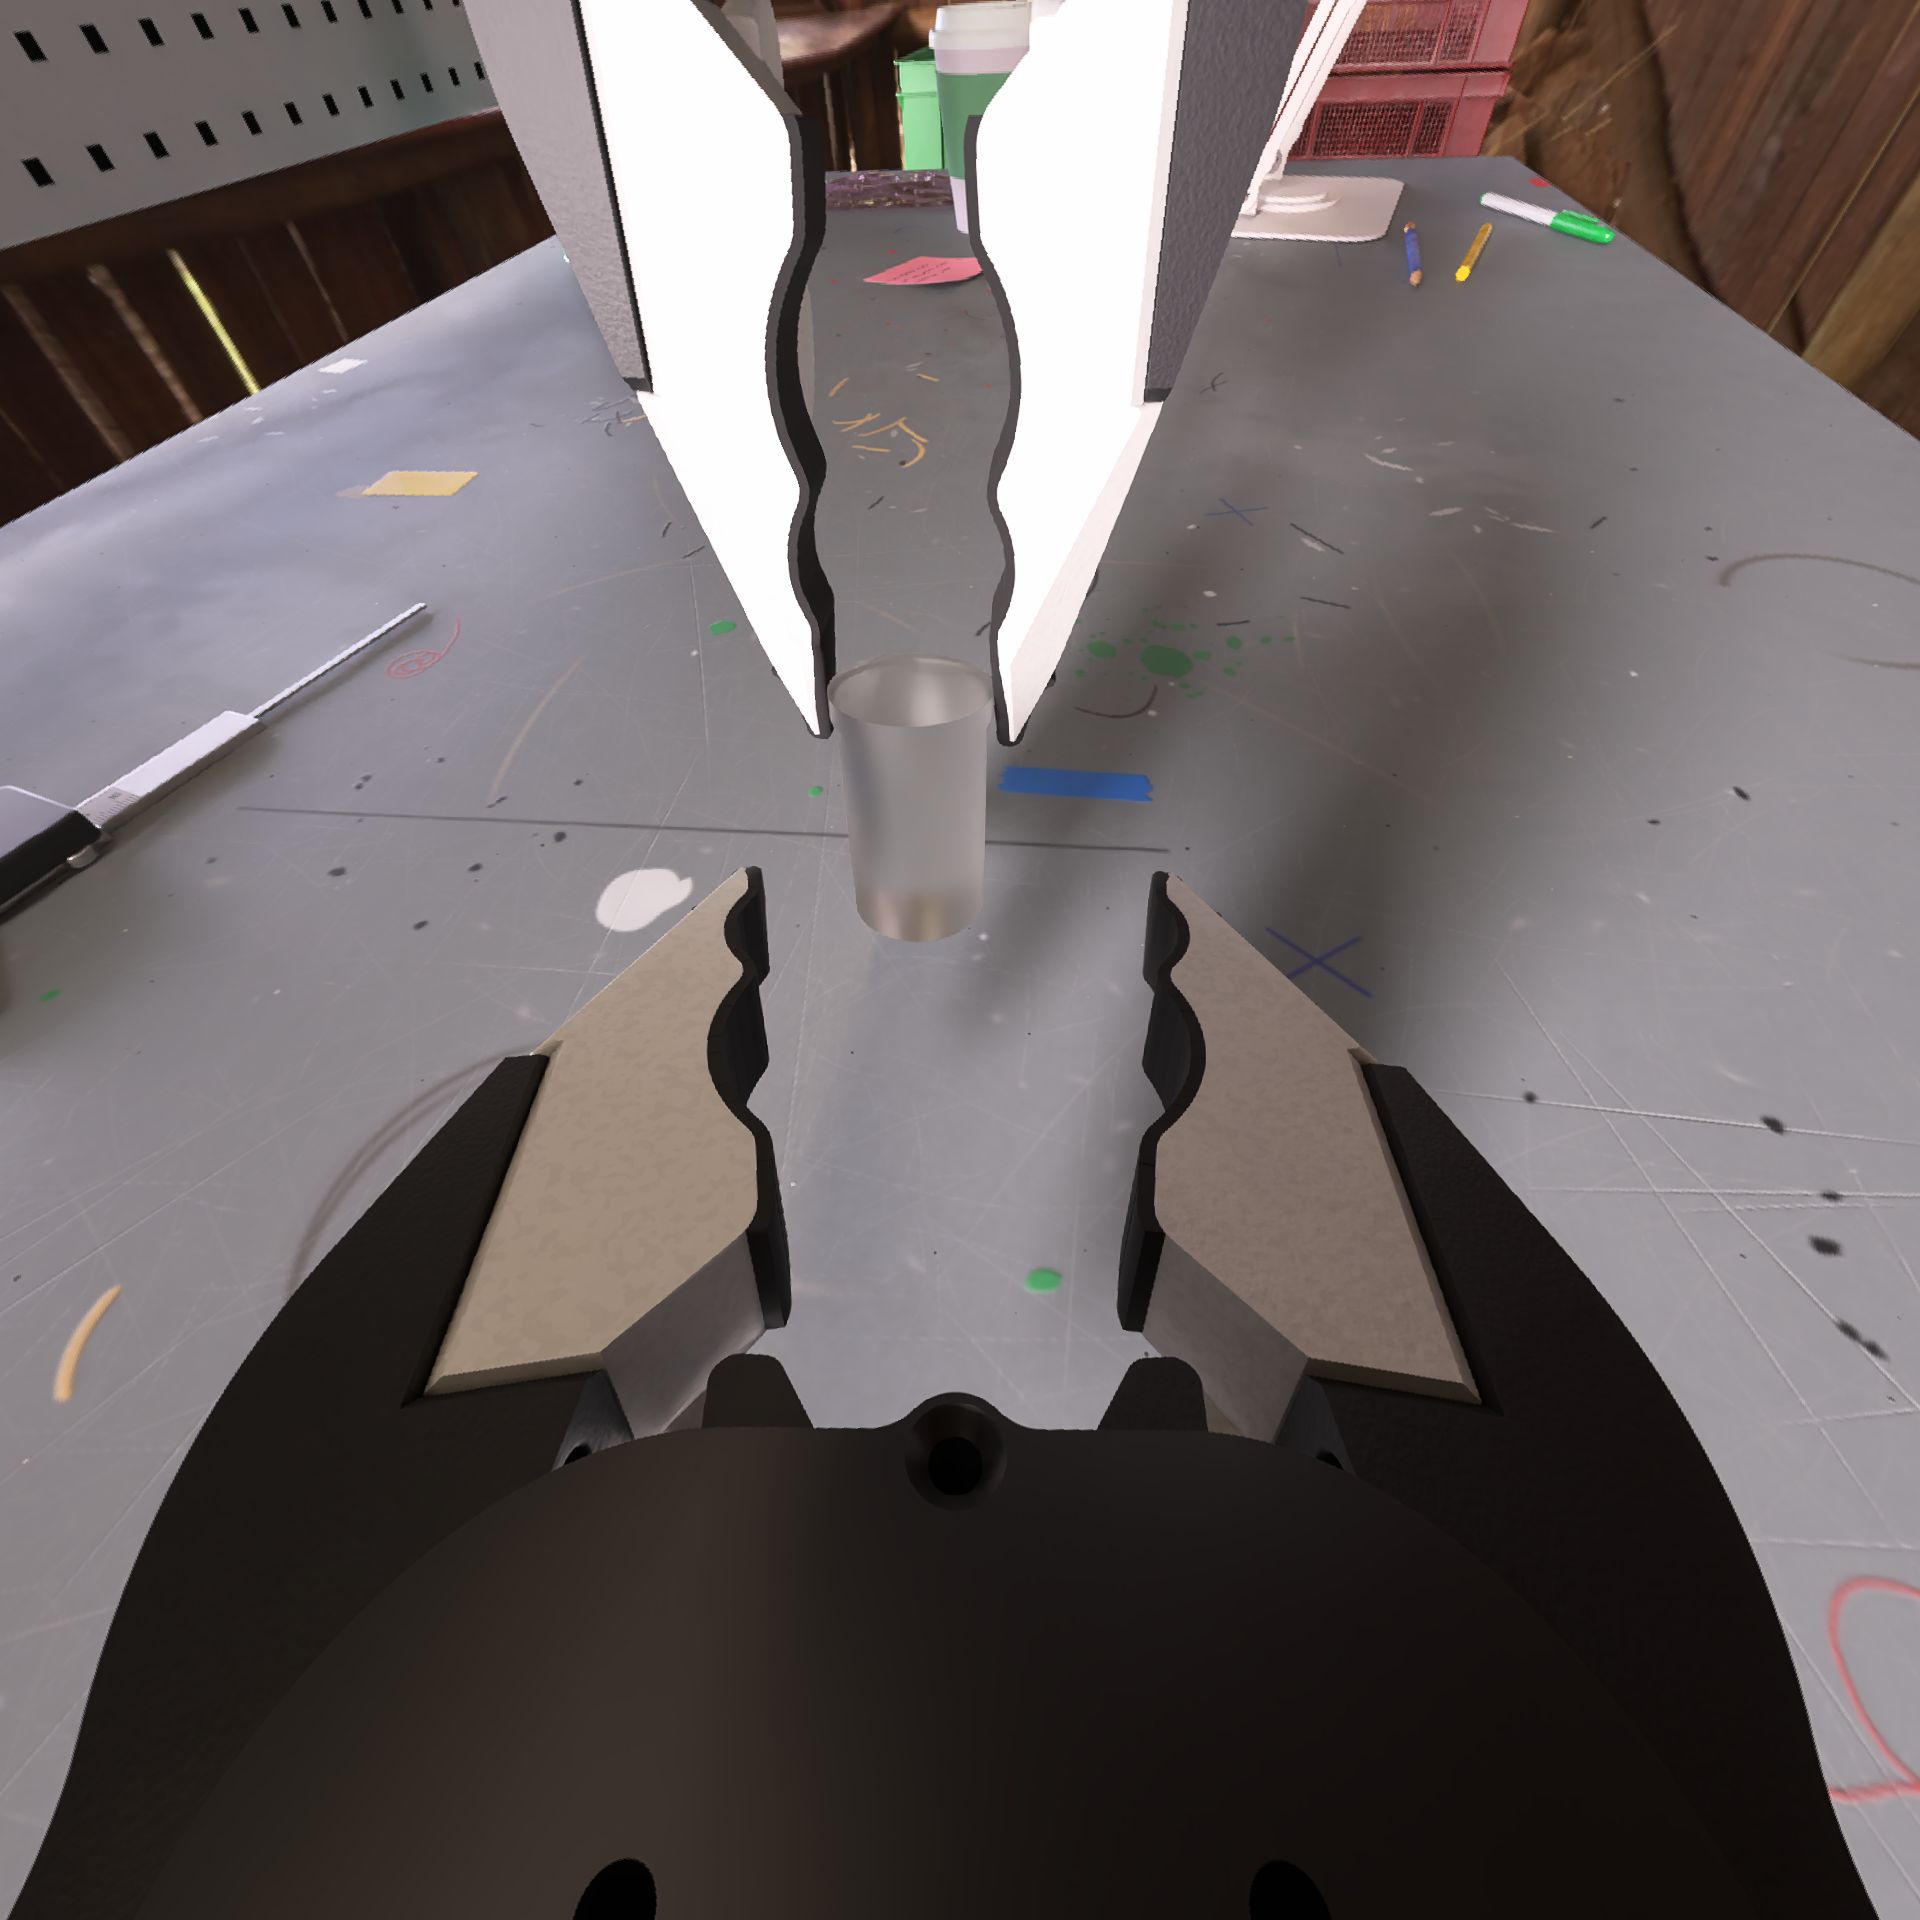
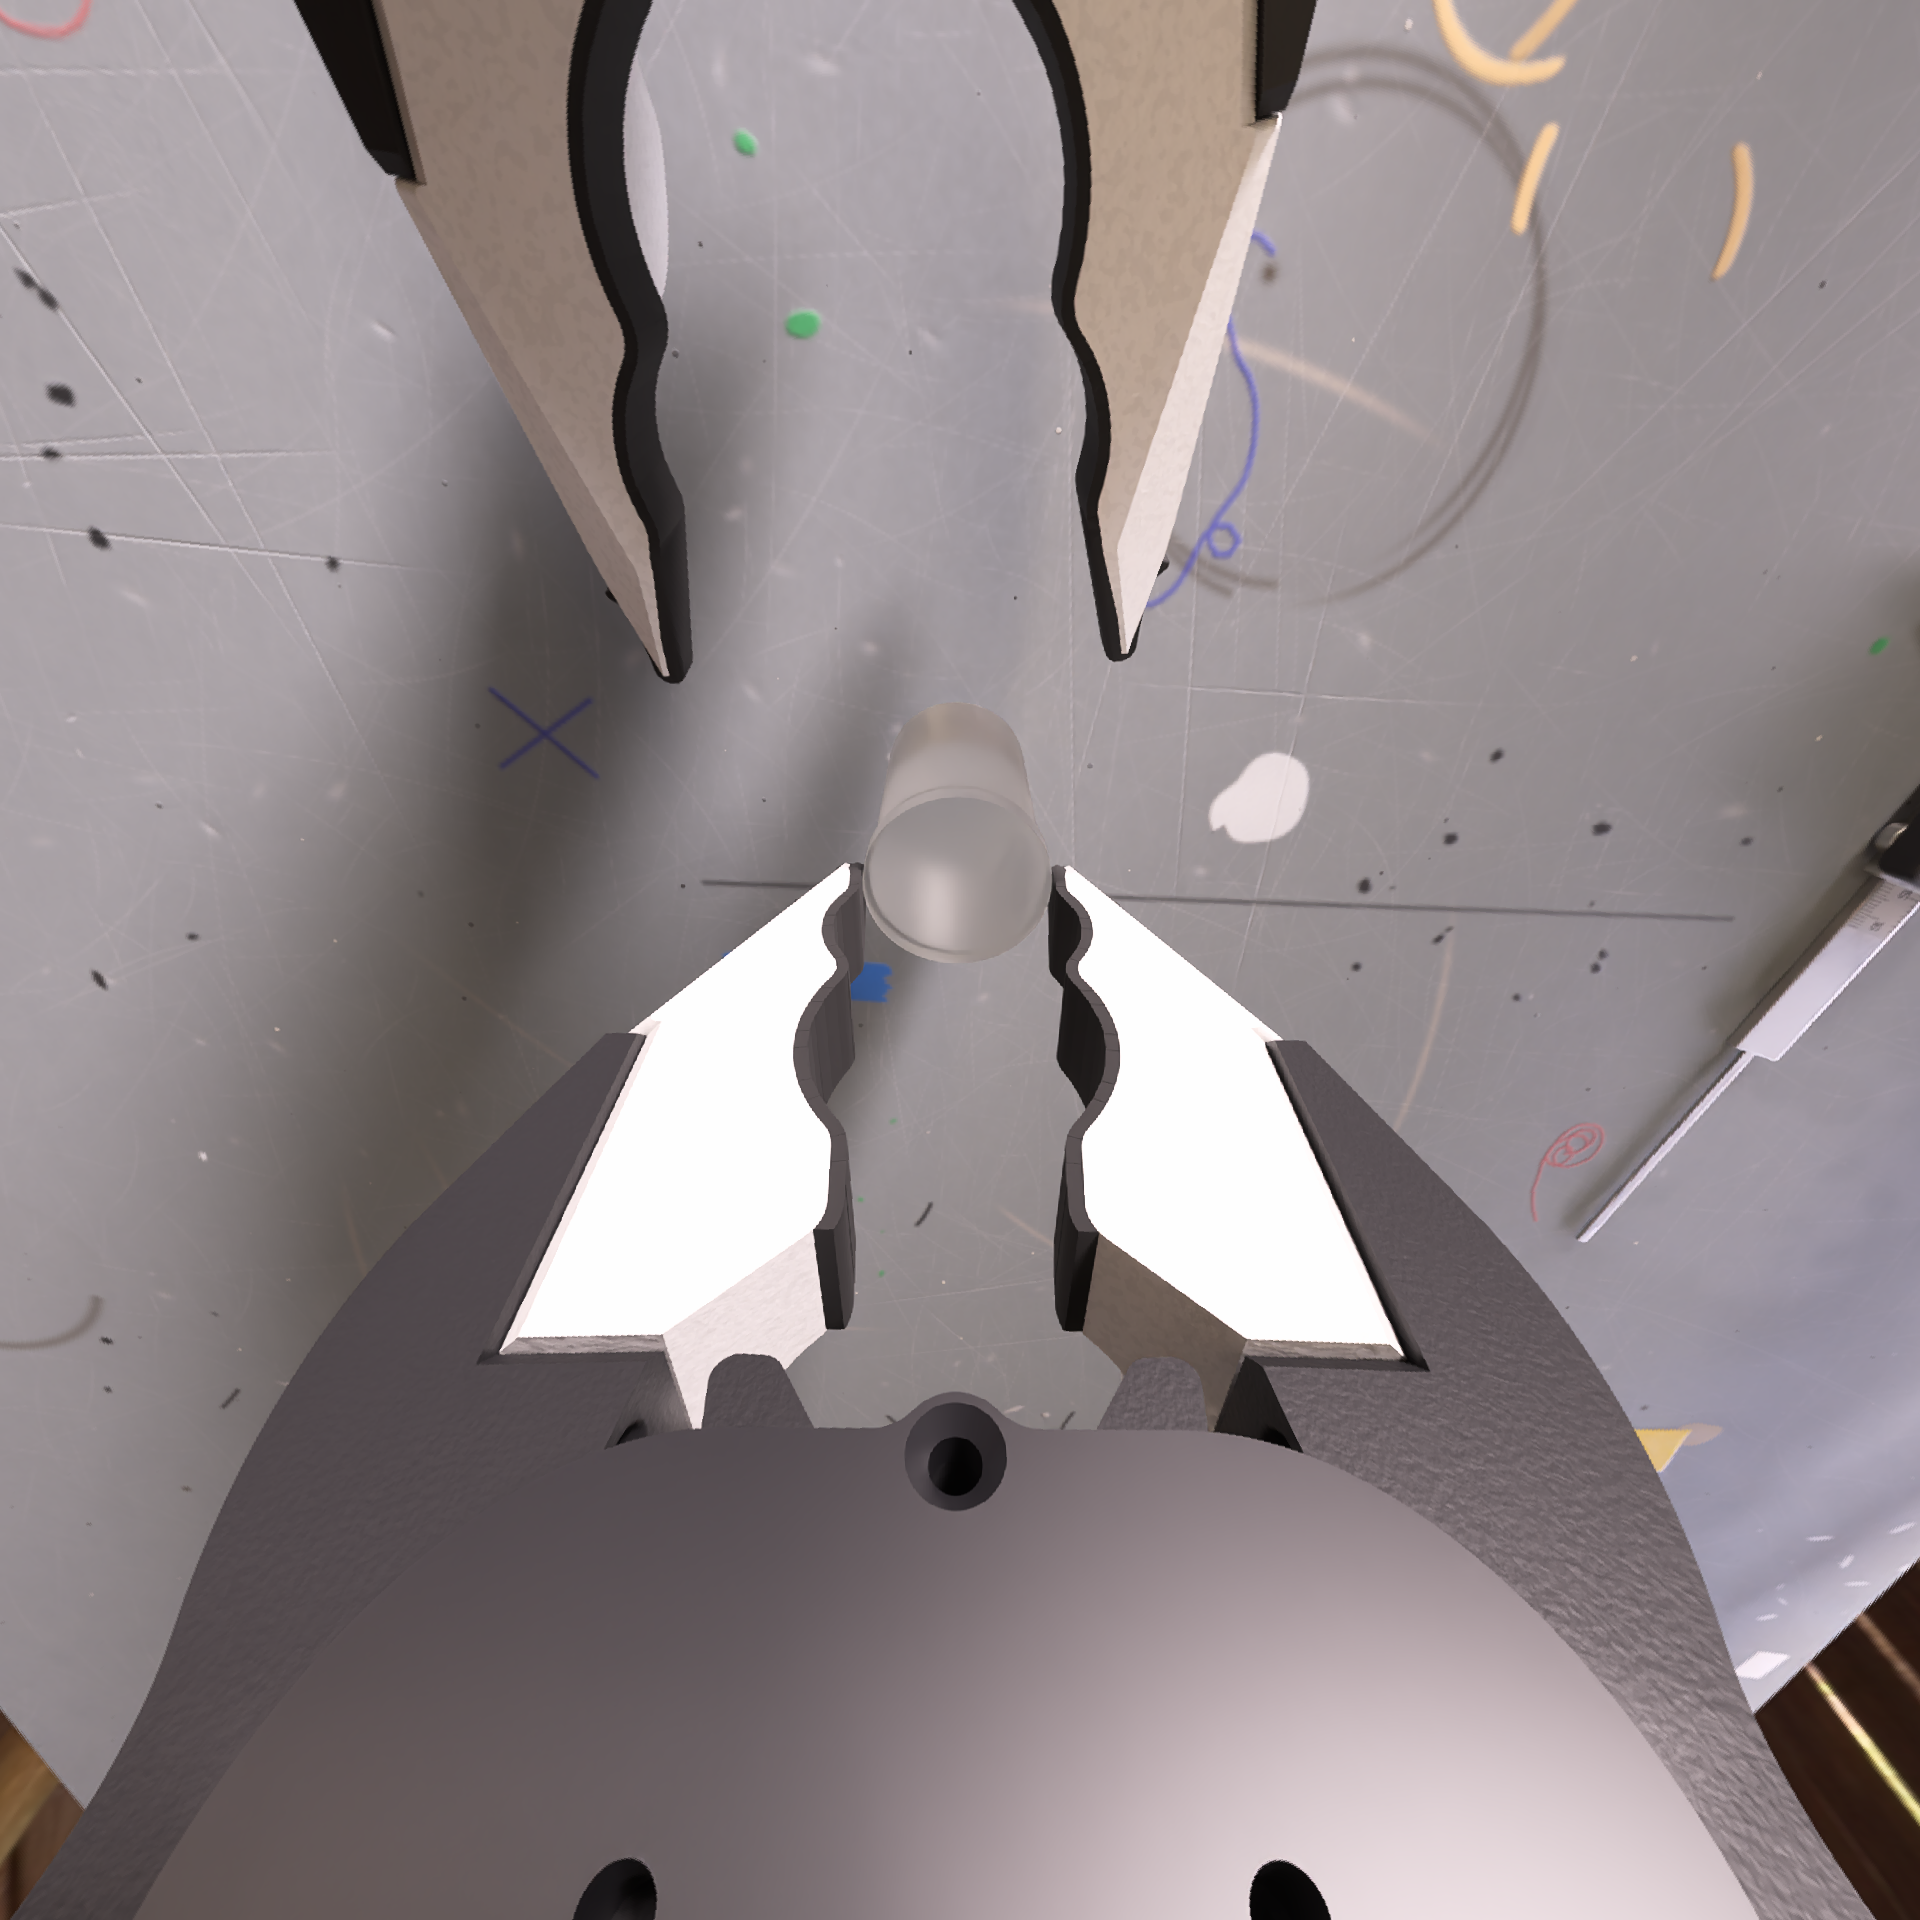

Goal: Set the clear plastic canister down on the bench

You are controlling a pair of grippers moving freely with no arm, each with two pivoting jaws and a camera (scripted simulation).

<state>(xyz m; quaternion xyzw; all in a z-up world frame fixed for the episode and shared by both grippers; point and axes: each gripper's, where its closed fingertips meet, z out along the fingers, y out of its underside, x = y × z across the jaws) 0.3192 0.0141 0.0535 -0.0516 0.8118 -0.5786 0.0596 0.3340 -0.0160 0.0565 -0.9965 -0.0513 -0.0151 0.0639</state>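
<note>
Left gripper (image 1: pixel 956 883) wide open, empty, hanging back just short of canister (image 1: pixel 914 795). Centre: canister upright, pinched at rim by right gripper (image 2: pixel 951 883) fingertips. Base prob. just above bench (image 1: pixel 1455 935), contact unclear. Step: lowering. Next: ease down, then release.

L gripper (image 1: pixel 956 883) wide; R gripper (image 2: pixel 954 883) pinching.

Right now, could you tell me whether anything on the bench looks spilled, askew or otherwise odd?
Nothing is spilled or damaged. The clear canister hangs upright, pinched near its rim by the right tongs, with the open left tongs just short of it. The bench shows only paint flecks, scratches and a strip of blue tape.
</note>
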